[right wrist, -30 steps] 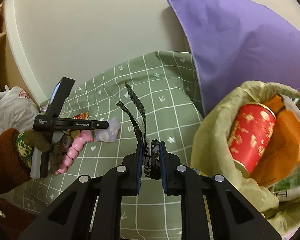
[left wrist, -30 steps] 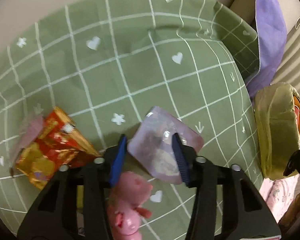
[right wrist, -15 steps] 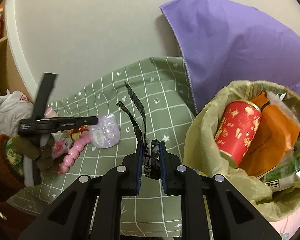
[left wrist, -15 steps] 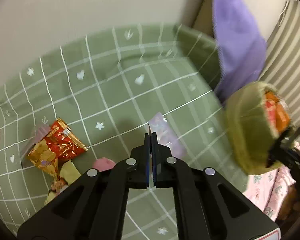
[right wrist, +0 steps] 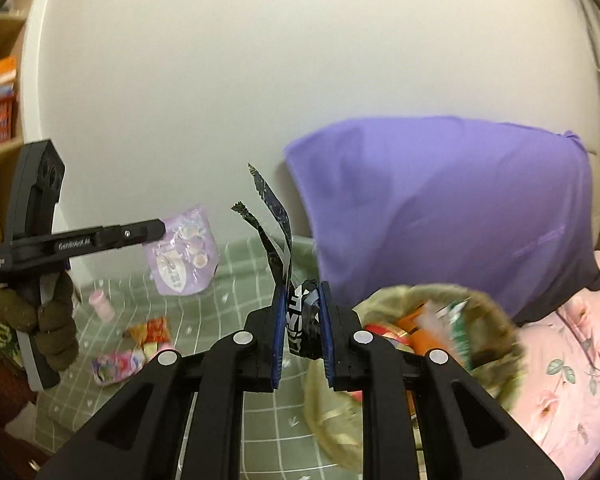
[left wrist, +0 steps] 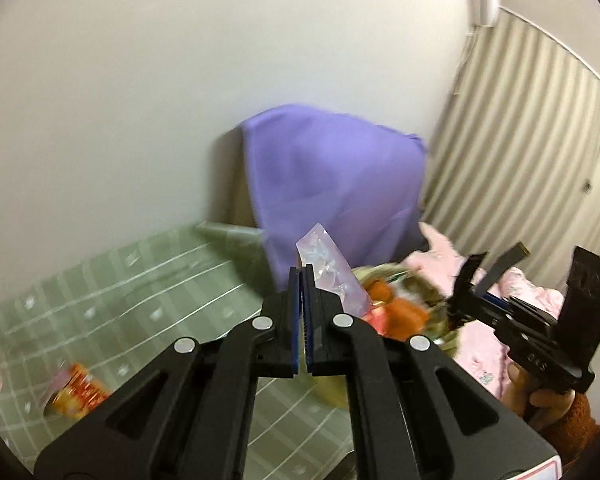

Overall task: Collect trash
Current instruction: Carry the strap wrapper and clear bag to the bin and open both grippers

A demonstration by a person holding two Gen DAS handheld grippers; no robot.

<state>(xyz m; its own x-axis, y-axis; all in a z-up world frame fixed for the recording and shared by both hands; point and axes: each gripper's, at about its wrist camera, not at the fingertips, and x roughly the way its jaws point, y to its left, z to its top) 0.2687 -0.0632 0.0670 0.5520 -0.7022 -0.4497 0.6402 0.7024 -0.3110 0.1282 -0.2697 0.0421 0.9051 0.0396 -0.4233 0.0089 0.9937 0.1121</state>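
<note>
My left gripper [left wrist: 302, 276] is shut on a pale purple plastic pouch [left wrist: 332, 276] and holds it in the air above the green checked sheet. The same pouch [right wrist: 182, 252] hangs from that gripper [right wrist: 162, 227] at the left of the right wrist view. My right gripper [right wrist: 300, 300] is shut on a crumpled black wrapper [right wrist: 274, 236] whose torn strips stick up. Just right of it sits the olive trash bag [right wrist: 496, 328], open and holding a red can and orange packets. In the left wrist view the bag [left wrist: 396, 308] lies behind the pouch, with the right gripper [left wrist: 470, 300] beyond it.
A red and gold wrapper [left wrist: 78, 394] lies on the green sheet [left wrist: 140, 300]. More wrappers [right wrist: 148, 332], a pink packet [right wrist: 116, 364] and a small pink bottle [right wrist: 102, 306] lie below the left hand. A purple pillow [right wrist: 452, 208] leans on the wall; pink bedding [right wrist: 572, 380] is at right.
The left gripper shut on the purple pouch, lifted it off the sheet and swung right toward the bag. The right gripper rose with the black wrapper still in it.
</note>
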